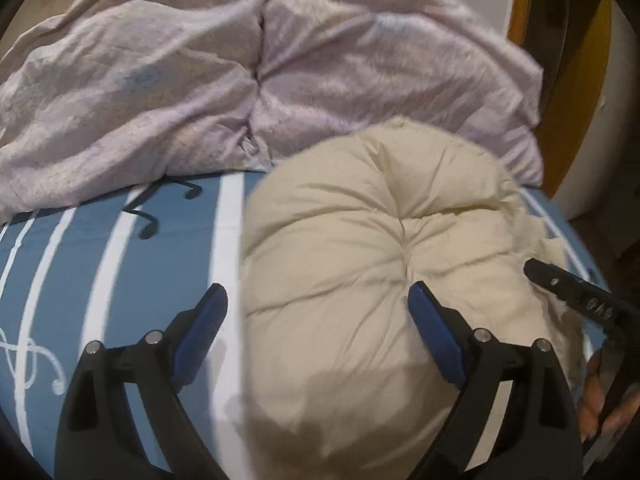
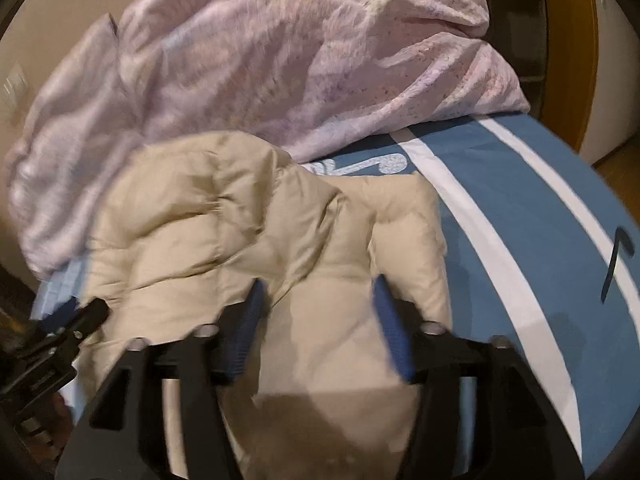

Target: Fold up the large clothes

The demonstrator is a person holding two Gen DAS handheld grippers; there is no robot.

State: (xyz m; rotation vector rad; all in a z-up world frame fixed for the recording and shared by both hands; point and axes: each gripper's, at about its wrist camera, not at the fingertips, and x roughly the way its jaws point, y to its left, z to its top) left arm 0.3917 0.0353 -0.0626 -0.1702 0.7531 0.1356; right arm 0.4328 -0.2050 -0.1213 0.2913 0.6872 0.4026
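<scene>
Both black, blue-padded grippers, left [image 1: 318, 304] and right [image 2: 318, 298], spread wide, empty, above the folded beige quilted puffer jacket [image 1: 360, 248], apparently releasing it.

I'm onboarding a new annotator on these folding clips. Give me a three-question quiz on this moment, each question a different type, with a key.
1. True or false: the beige puffer jacket lies on the blue striped sheet.
2. Multiple choice: what lies bunched behind the jacket? A) a pink quilt B) a green towel C) a black coat
3. Short answer: is the left gripper clamped on fabric?

Key
1. True.
2. A, the pink quilt.
3. No. Its jaws stand wide apart over the jacket, nothing pinched. The right gripper also stands open, with jacket fabric between its fingers.
</scene>
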